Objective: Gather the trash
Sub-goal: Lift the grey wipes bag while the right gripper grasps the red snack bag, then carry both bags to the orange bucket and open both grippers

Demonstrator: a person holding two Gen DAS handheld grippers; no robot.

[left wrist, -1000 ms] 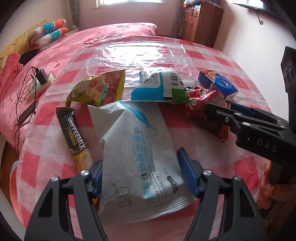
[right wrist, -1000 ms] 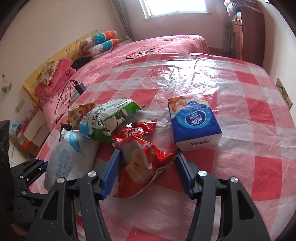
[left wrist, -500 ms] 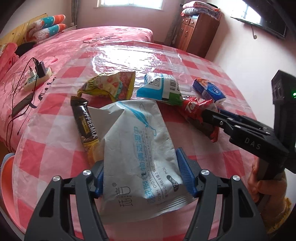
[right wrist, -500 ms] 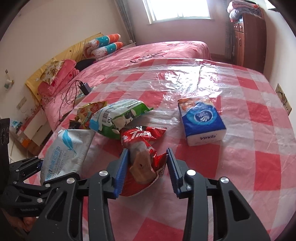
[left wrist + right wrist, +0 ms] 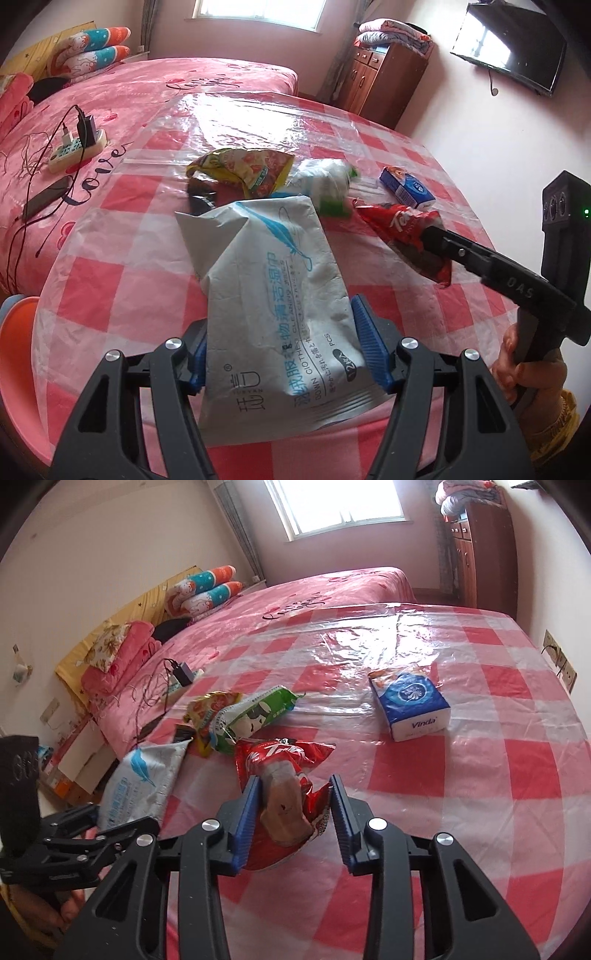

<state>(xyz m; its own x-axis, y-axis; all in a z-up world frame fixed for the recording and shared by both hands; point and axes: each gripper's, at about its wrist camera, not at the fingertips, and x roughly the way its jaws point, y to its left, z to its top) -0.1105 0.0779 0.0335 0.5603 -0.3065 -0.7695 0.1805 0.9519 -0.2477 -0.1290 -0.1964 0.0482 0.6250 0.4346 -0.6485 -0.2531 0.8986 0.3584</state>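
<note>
My left gripper (image 5: 284,343) is shut on a white wet-wipes packet (image 5: 273,295) and holds it lifted above the red-checked table (image 5: 110,277). My right gripper (image 5: 295,812) is shut on a crumpled red snack wrapper (image 5: 280,771) and holds it off the table; the same wrapper shows in the left wrist view (image 5: 402,232). A yellow snack bag (image 5: 243,170), a green-and-white packet (image 5: 325,181) and a dark wrapper (image 5: 199,195) lie together mid-table. A blue tissue pack (image 5: 410,701) lies to the right of them.
A pink bed (image 5: 147,85) borders the table's far side, with a power strip and cables (image 5: 74,147) on it. An orange bin (image 5: 18,354) sits below the table's left edge. A wooden cabinet (image 5: 384,77) stands at the back wall.
Both grippers have lifted and pulled back with their catches. The right jaws closed onto the red wrapper. The wipes packet rose off the dark wrapper beneath it.
</note>
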